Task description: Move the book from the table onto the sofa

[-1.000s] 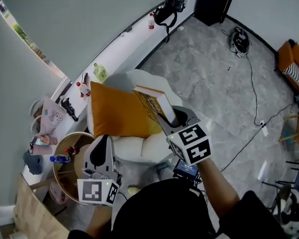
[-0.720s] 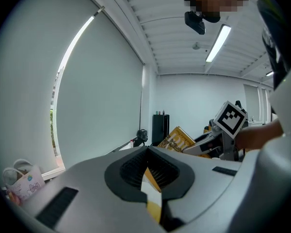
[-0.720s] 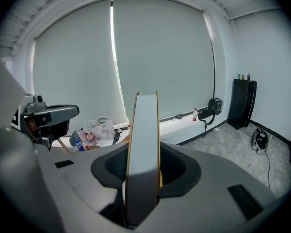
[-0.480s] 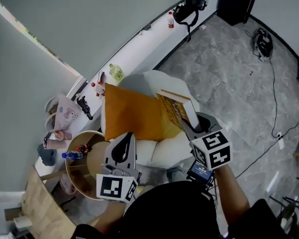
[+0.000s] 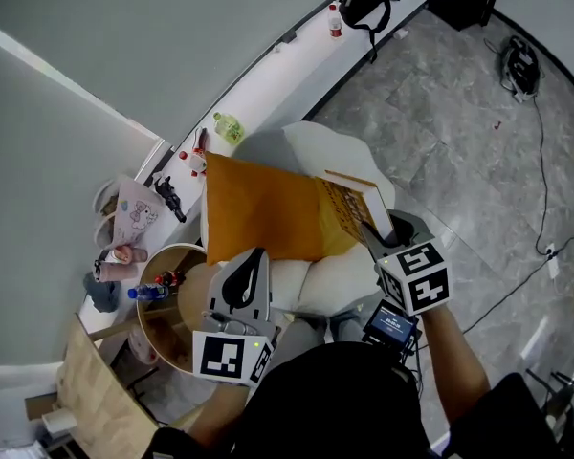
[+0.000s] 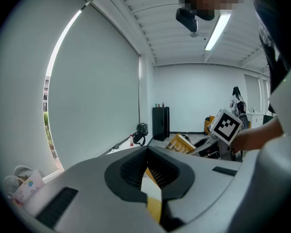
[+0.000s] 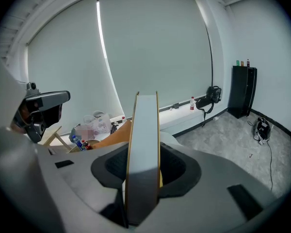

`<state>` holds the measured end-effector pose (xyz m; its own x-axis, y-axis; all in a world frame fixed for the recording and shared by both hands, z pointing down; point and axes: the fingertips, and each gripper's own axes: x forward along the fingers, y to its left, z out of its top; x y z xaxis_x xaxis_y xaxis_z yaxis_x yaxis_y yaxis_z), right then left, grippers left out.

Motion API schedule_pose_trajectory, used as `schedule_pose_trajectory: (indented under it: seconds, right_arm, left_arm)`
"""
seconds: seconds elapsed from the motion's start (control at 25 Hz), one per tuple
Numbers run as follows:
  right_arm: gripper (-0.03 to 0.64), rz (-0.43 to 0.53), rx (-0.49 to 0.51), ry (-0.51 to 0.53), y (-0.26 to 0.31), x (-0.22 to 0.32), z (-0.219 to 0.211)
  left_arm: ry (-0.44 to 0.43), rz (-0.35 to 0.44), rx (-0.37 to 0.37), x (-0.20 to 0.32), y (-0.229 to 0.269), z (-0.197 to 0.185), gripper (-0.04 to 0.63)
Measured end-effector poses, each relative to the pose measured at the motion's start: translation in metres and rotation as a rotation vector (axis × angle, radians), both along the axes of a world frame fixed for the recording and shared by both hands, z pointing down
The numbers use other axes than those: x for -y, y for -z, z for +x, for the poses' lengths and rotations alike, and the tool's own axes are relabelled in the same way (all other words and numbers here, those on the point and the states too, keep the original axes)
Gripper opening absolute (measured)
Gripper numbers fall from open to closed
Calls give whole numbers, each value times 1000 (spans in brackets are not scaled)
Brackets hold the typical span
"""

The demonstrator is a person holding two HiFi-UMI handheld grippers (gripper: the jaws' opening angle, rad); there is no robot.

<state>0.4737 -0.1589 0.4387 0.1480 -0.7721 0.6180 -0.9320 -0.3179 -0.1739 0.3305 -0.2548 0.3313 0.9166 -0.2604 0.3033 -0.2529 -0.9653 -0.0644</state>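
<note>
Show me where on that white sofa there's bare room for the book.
Bare: the white seat front of the sofa, between the orange cushion and the person. The cushion covers most of the rest, and the book in the right gripper leans over it. The round side table, left, is crowded with small things.

You're in an office-like room set up as a lounge corner. A white sofa (image 5: 335,156) with an orange cushion (image 5: 258,208) stands on a grey tiled floor (image 5: 459,161). Tall roller blinds (image 7: 150,47) and ceiling strip lights (image 6: 218,30) look commercial, as do the black cabinet (image 7: 243,91) and loose cables (image 5: 540,208).
</note>
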Motion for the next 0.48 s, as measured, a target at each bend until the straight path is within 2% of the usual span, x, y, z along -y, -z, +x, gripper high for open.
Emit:
schedule_pose_trajectory:
  seconds: [0.48]
  right_arm:
    - [150,-149,28,3,-76,9,-8]
  left_arm:
    - [-11,-57,30,24,-46,-10,5]
